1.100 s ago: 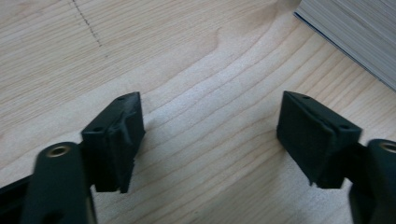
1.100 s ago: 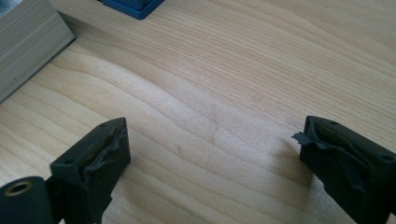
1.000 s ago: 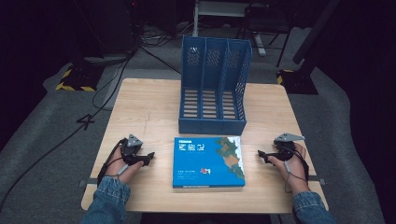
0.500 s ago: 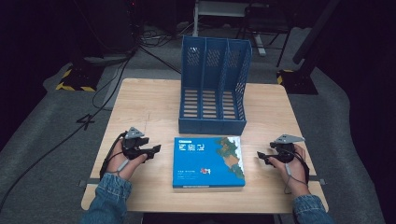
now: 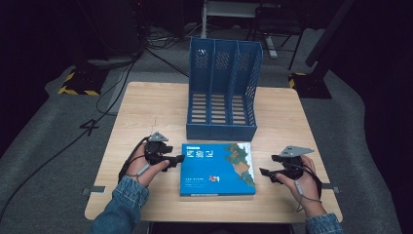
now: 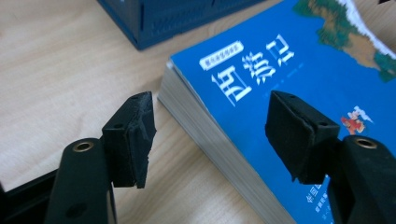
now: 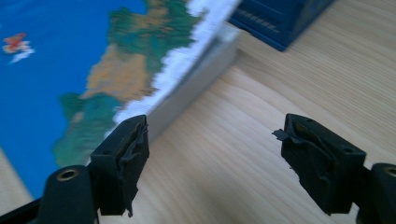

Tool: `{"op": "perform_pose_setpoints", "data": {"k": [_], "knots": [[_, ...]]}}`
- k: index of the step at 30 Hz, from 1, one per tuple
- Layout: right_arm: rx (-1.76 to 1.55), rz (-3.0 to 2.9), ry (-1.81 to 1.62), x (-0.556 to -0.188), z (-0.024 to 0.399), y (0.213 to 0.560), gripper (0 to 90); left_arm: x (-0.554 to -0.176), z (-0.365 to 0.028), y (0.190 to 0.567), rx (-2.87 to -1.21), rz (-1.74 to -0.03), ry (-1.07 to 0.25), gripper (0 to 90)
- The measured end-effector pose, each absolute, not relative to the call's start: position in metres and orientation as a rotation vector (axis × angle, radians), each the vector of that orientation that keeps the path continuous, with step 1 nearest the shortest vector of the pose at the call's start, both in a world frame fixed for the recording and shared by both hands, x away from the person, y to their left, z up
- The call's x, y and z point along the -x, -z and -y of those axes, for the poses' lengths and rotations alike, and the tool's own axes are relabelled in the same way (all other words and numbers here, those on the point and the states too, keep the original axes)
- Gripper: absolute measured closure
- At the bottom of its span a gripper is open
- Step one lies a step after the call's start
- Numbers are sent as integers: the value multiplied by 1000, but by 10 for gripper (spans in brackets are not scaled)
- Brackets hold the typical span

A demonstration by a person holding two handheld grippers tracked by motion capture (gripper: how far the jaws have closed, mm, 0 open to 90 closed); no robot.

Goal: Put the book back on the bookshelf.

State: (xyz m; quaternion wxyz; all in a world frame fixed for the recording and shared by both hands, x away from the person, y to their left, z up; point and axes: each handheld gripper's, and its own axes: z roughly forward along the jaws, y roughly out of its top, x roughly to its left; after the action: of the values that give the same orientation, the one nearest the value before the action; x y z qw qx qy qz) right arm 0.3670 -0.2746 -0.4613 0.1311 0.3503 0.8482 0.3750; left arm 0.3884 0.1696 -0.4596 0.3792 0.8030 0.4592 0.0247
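Book (image 5: 217,168) lies flat at the table's (image 5: 146,112) near middle, before the blue file rack (image 5: 221,92), as both hands have closed in: left gripper (image 5: 176,159) straddles its left edge, jaws just widened (nothing pinched), right gripper (image 5: 265,173) gaping just beside its right edge, so a two-sided lift looks next.

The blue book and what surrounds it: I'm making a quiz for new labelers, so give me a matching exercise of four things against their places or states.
Things:
1. blue book
2. blue file rack
3. left gripper
4. right gripper

Places or states:
A. stands upright behind the book, compartments empty
B. jaws open, straddling the book's left edge
C. lies flat on the table, cover up
D. jaws open, off the book's right edge, over bare wood

Pairs: 1-C, 2-A, 3-B, 4-D
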Motion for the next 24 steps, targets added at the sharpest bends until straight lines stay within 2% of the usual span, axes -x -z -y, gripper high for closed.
{"op": "perform_pose_setpoints", "data": {"k": [8,19,24], "knots": [[-852,-2550,-1111,-349,241,456,235,-395,-159,474,-2102,-1153,-2,308],[-724,-2649,-1116,-339,211,462,222,-397,-150,487,-2040,-1123,88,267],[-710,-2656,-1065,-340,207,468,217,-395,-149,488,-2037,-1119,65,264]]}}
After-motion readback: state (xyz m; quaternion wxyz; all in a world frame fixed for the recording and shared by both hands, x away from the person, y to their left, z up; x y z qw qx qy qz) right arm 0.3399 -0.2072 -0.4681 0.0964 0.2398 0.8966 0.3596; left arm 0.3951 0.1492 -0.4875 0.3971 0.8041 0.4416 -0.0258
